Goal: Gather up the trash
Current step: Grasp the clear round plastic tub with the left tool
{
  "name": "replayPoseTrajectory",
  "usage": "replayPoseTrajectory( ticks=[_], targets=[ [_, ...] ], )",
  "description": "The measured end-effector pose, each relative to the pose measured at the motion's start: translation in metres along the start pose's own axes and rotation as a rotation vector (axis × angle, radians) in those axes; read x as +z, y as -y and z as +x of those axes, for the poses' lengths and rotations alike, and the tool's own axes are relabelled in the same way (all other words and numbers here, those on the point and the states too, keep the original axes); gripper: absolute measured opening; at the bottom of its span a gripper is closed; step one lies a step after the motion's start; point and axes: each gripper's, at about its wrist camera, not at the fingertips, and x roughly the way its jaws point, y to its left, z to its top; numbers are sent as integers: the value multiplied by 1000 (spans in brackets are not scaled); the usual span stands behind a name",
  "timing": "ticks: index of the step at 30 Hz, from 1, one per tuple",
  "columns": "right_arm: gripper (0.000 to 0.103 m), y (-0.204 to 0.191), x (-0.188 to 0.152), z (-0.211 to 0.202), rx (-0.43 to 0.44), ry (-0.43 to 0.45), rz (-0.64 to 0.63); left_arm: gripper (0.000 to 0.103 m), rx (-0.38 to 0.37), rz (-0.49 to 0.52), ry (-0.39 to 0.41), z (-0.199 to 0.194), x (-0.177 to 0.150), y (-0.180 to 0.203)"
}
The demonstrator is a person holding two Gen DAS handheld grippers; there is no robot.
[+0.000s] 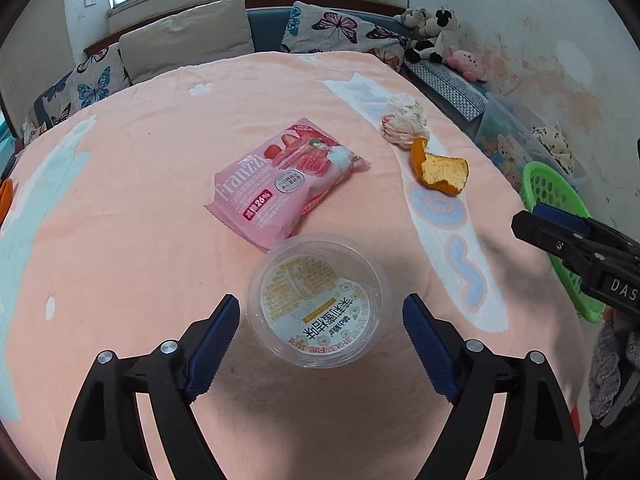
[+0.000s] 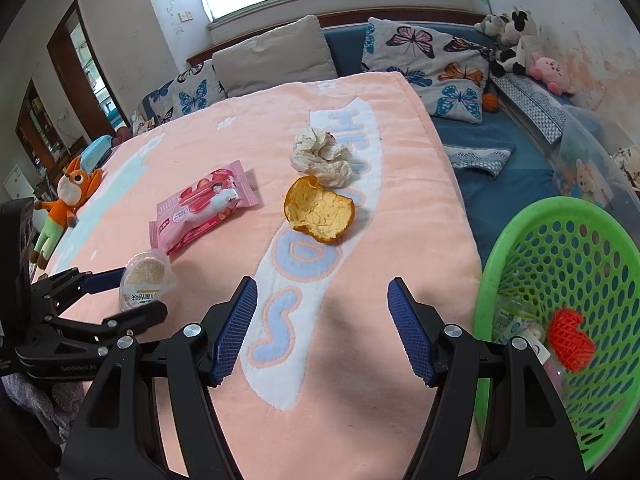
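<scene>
A clear plastic cup (image 1: 318,300) with a printed foil lid stands on the pink blanket, between the open fingers of my left gripper (image 1: 320,344), which do not touch it; it also shows in the right wrist view (image 2: 146,280). Beyond it lie a pink Franzzi snack wrapper (image 1: 286,182), an orange peel (image 1: 440,170) and a crumpled tissue (image 1: 404,122). My right gripper (image 2: 322,326) is open and empty above the blanket's right side, beside a green basket (image 2: 560,320).
The green basket holds a red net and some packaging. An orange fox plush (image 2: 66,200) lies at the blanket's far left. Butterfly cushions (image 2: 432,64) and soft toys (image 2: 516,40) line the sofa behind. The table edge drops off at the right.
</scene>
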Motion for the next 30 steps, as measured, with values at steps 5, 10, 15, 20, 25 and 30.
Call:
replayPoseTrajectory(
  ticks=[5,10,15,20,25,30],
  targets=[
    [68,-2,0,5,8,-10,-6,77,20,4,1,6,1,0],
    [72,-9,3,13,17,-21,-18,66,14,-6,22,2,1,-5],
    [79,-19,11,24,21,-27,-26,66,10,-32,57,-15,0,-15],
    [84,-22,20,44,4,-42,-7,66,8,-61,84,-31,0,-27],
    [84,-12,29,64,-10,-61,55,66,3,-69,110,-44,-1,-35],
    [82,-5,36,81,-21,-76,109,66,-4,-87,114,-46,0,-40]
  ],
)
